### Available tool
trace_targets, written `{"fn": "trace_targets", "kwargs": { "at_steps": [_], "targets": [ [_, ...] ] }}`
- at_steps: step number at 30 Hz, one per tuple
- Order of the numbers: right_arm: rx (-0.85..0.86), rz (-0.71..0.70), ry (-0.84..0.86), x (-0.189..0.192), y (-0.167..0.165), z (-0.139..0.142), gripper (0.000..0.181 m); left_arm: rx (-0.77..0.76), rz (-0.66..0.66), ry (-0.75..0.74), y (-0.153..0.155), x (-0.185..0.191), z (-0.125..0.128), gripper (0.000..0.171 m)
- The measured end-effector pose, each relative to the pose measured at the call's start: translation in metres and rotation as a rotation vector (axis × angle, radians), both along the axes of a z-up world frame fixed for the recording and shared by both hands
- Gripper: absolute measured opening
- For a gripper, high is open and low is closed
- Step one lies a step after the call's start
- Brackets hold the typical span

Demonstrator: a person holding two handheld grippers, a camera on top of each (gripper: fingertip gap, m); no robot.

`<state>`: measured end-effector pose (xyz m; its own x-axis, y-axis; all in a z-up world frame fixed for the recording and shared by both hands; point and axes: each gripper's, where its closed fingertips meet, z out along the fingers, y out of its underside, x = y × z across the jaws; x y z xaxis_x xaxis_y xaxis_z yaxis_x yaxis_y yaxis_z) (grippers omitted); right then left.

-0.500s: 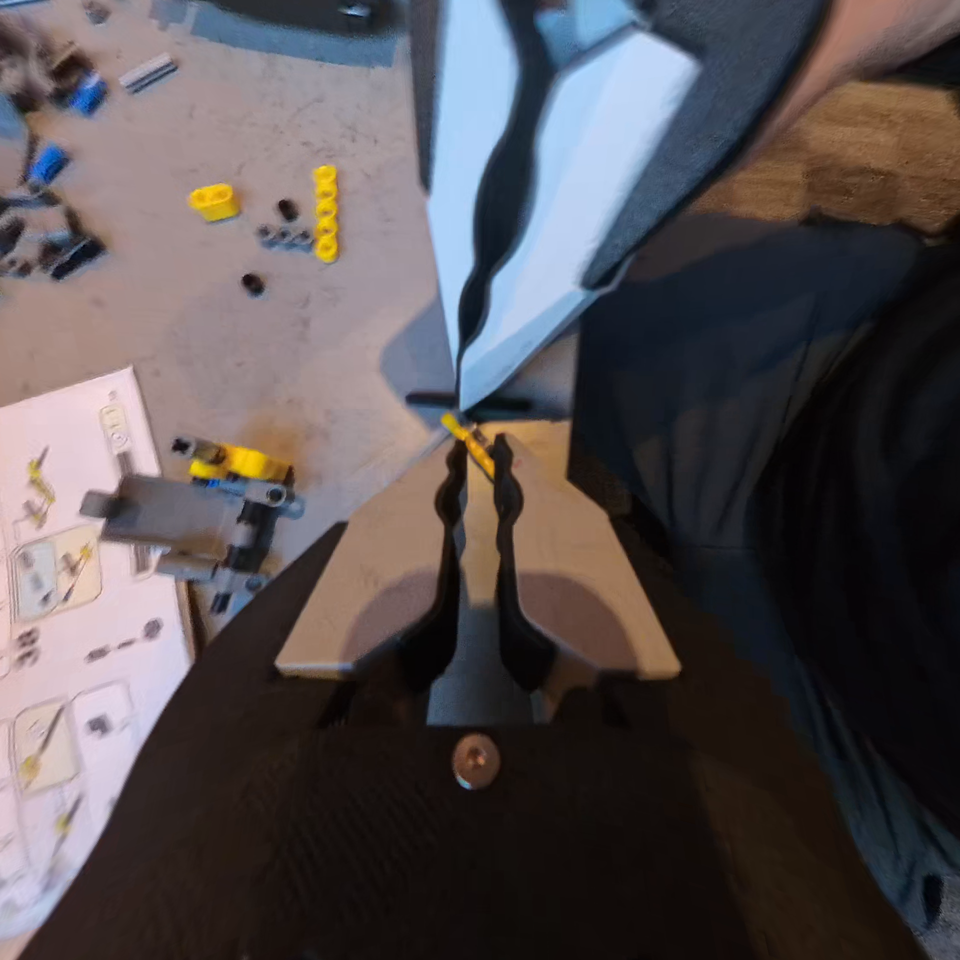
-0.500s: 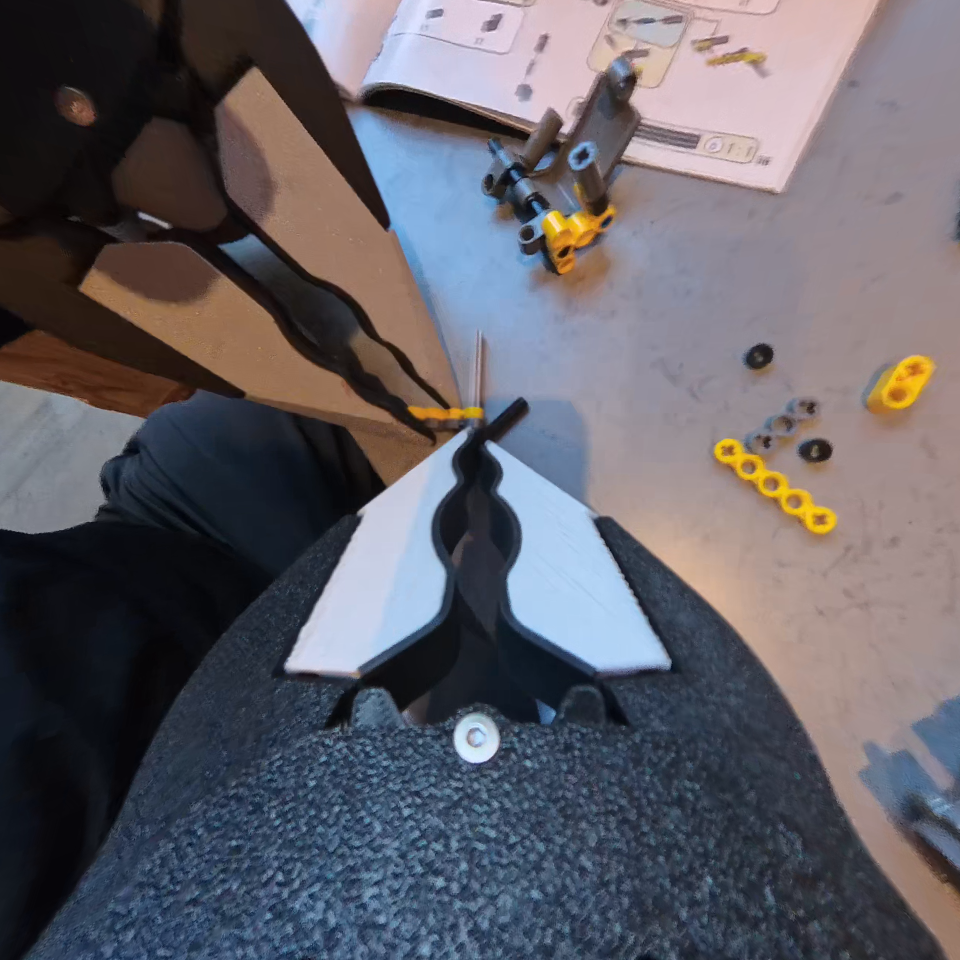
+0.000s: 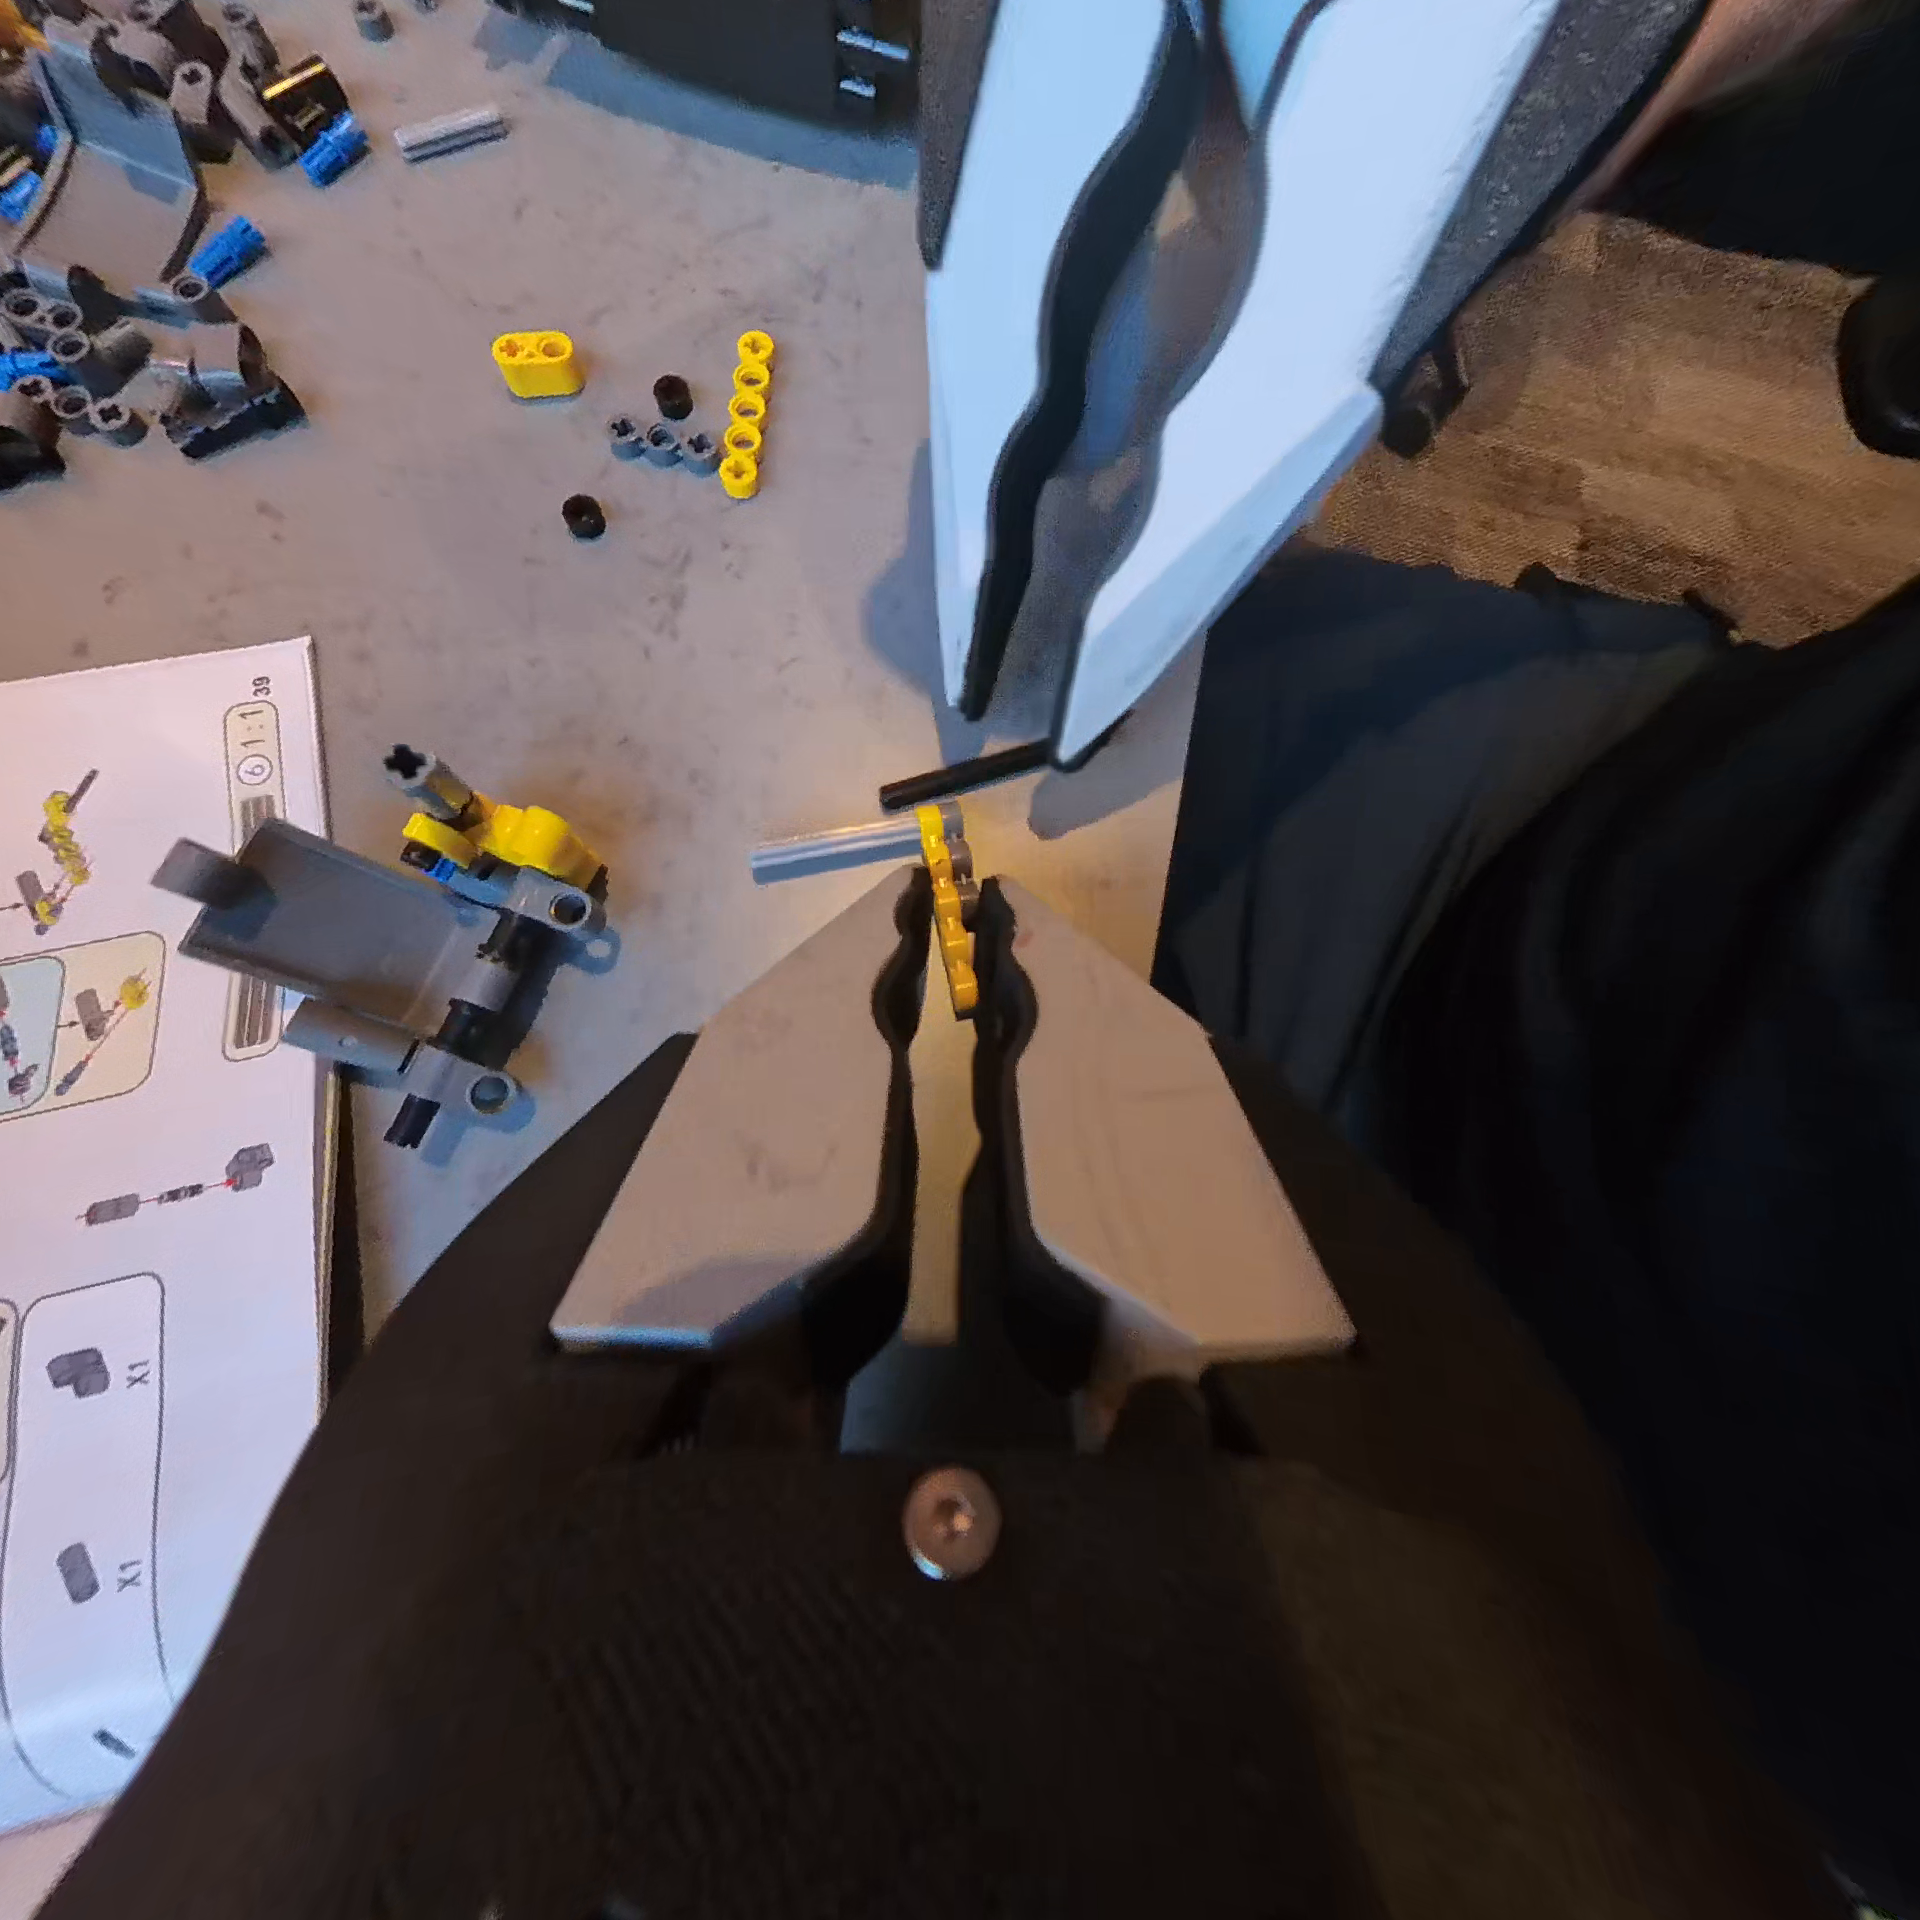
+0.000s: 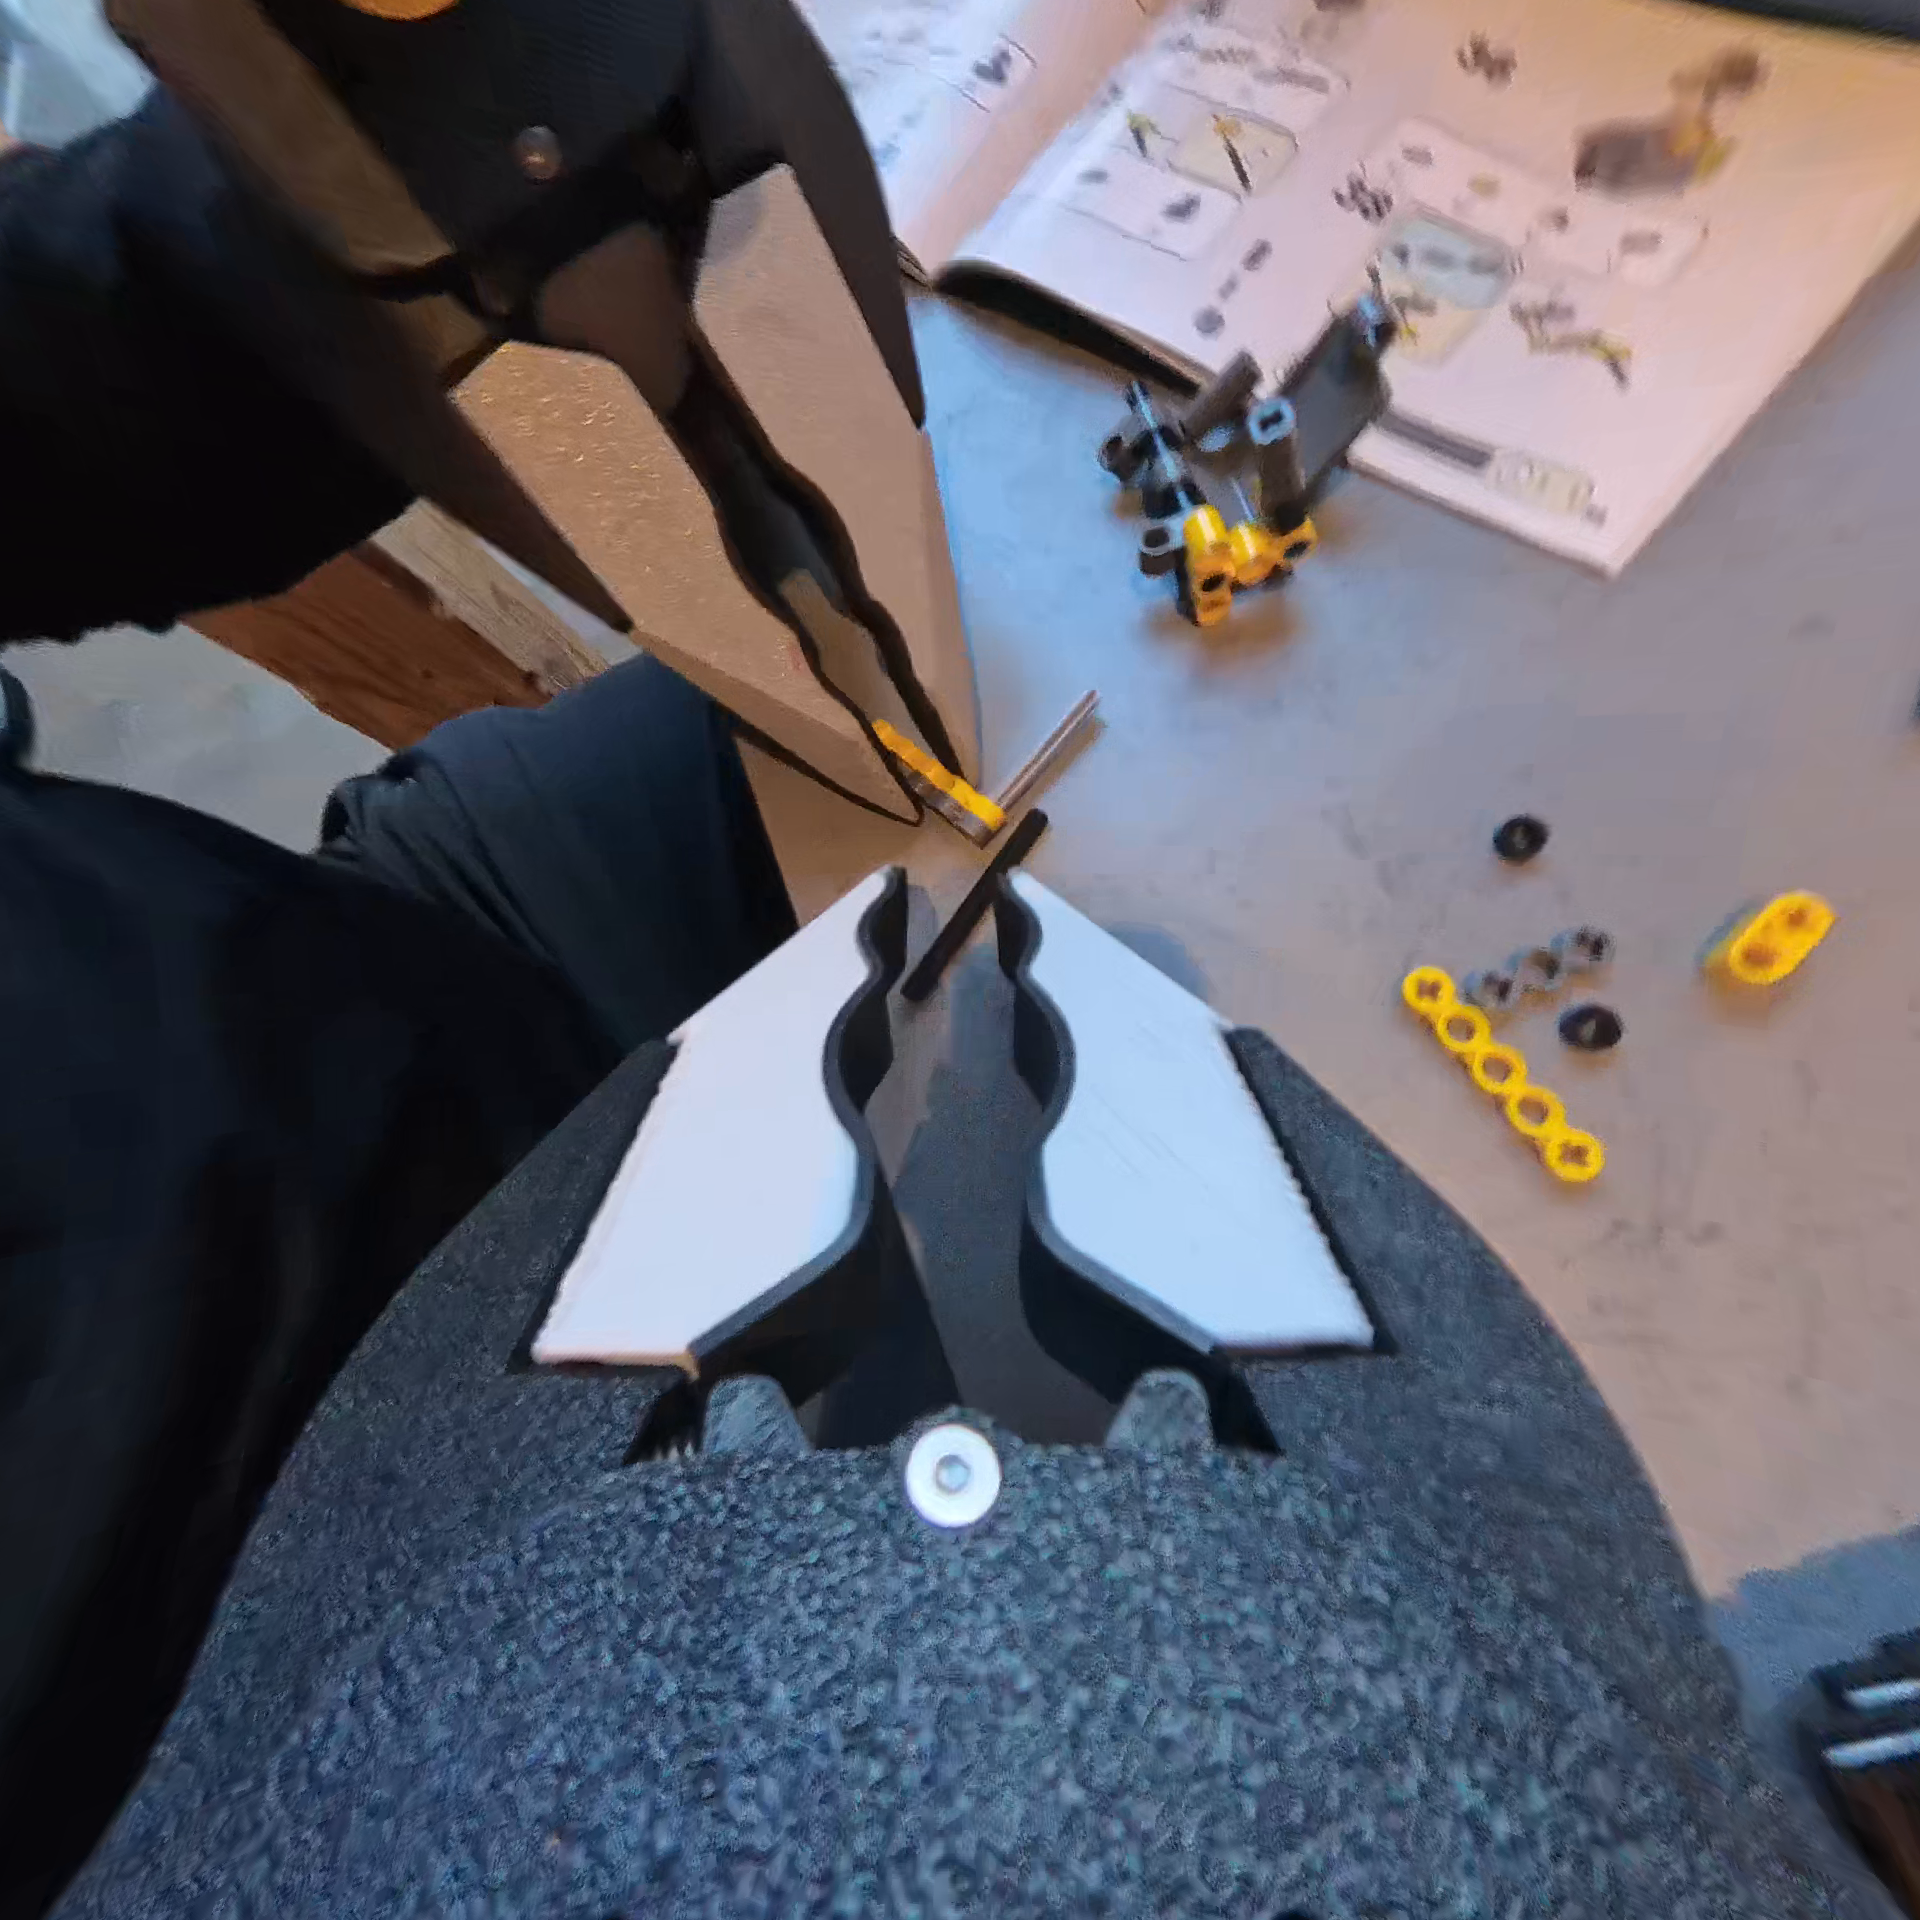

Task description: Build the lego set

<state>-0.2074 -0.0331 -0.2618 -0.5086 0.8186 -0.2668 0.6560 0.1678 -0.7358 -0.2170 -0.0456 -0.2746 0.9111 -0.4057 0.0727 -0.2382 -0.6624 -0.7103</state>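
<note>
Yellow holed beam (image 3: 951,914) with grey axle (image 3: 831,849) pinched in left tool (image 3: 951,894); right tool (image 4: 951,883) clamps black axle (image 4: 971,904).

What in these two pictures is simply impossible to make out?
- Right wrist view: the instruction booklet drawings, smeared by blur.
- Right wrist view: how far the black axle reaches into the right gripper; shadow hides it.
- Left wrist view: the yellow beam, partly covered by the left gripper.
- Left wrist view: the parts pile, cut by the edge.

grey table (image 3: 644,644) carrying loose bricks, open instruction booklet (image 3: 156,1143) lying at its edge, grey-yellow subassembly (image 3: 416,935) sitting beside it, five-hole yellow beam (image 3: 748,414) resting farther out
</note>
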Motion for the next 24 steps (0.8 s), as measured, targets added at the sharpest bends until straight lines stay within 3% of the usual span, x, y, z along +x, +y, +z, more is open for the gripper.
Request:
{"fn": "trace_targets", "kwargs": {
  "at_steps": [7, 12, 14, 20, 22, 24],
  "targets": [
    [0.249, 0.234, 0.245, -0.008, -0.006, 0.008, 0.038, 0.082, -0.114, 0.140, -0.014, -0.004, 0.002, 0.008],
    [0.501, 0.411, 0.337, -0.012, -0.025, 0.002, 0.026, 0.096, -0.167, 0.149, -0.024, -0.002, 0.003, 0.008],
    [0.581, 0.418, 0.349, -0.015, -0.027, -0.006, 0.024, 0.097, -0.179, 0.152, -0.027, 0.001, 0.002, 0.008],
    [0.404, 0.368, 0.357, -0.008, -0.025, 0.015, 0.039, 0.149, -0.274, 0.283, -0.038, 0.008, 0.003, 0.008],
    [0.409, 0.408, 0.370, -0.004, -0.028, 0.021, 0.052, 0.210, -0.357, 0.398, -0.044, 0.017, 0.008, 0.007],
    [0.389, 0.419, 0.323, 0.001, -0.036, 0.021, 0.066, 0.264, -0.369, 0.402, -0.047, 0.030, 0.018, 0.007]
  ]
}}
